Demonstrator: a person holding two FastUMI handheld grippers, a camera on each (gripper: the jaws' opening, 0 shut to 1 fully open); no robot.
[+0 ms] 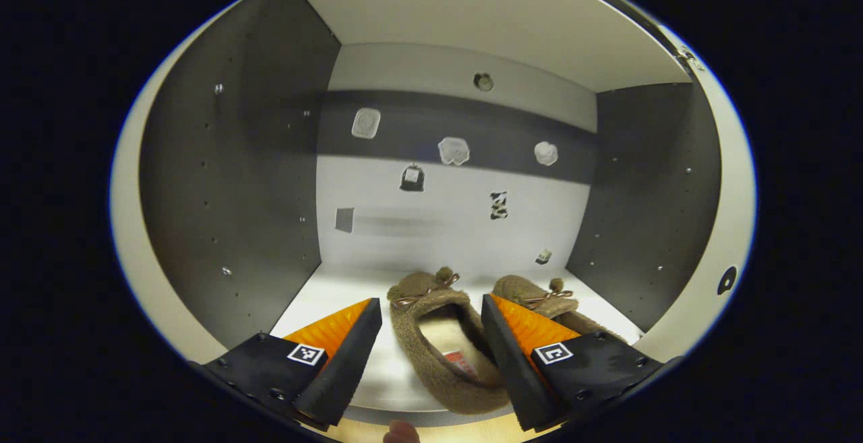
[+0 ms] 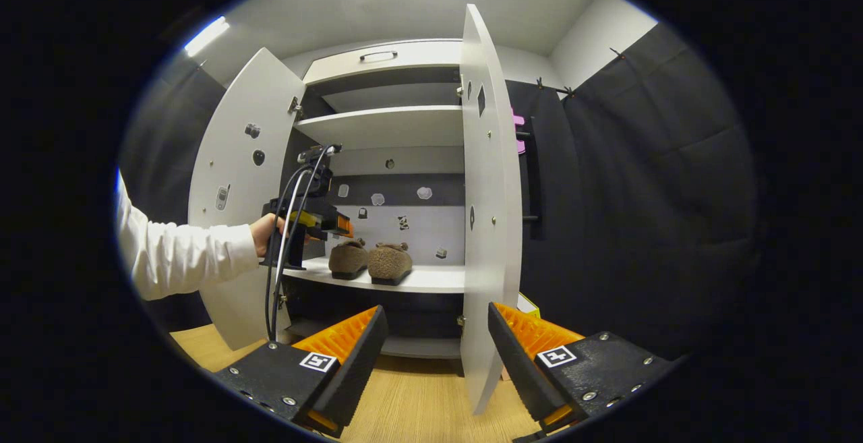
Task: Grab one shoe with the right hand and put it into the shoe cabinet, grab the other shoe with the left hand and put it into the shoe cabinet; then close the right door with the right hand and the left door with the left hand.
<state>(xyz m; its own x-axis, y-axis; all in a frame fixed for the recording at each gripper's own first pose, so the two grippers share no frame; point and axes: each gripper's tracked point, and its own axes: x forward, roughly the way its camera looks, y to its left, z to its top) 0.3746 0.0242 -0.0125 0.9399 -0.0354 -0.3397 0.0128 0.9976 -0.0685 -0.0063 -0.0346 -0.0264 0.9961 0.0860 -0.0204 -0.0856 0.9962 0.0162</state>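
Observation:
Two brown fuzzy slippers stand side by side on the white cabinet shelf (image 1: 317, 294). In the left gripper view the near slipper (image 1: 441, 355) lies between my left gripper's (image 1: 431, 355) spread fingers without touching them, and the other slipper (image 1: 549, 301) sits to its right. My left gripper is open. From the right gripper view, both slippers (image 2: 369, 261) rest on the shelf (image 2: 431, 280), with the left gripper (image 2: 317, 222) held by a hand just left of them. My right gripper (image 2: 435, 355) is open and empty, well back from the cabinet. Both doors, left (image 2: 236, 193) and right (image 2: 489, 214), stand open.
The cabinet has dark side walls (image 1: 236, 180) and a back panel with small stickers (image 1: 455, 150). More shelves (image 2: 384, 126) and a drawer (image 2: 381, 58) lie above. A white sleeve (image 2: 175, 254) reaches in from the left. The floor (image 2: 418, 402) is light wood; black cloth (image 2: 640, 193) hangs at right.

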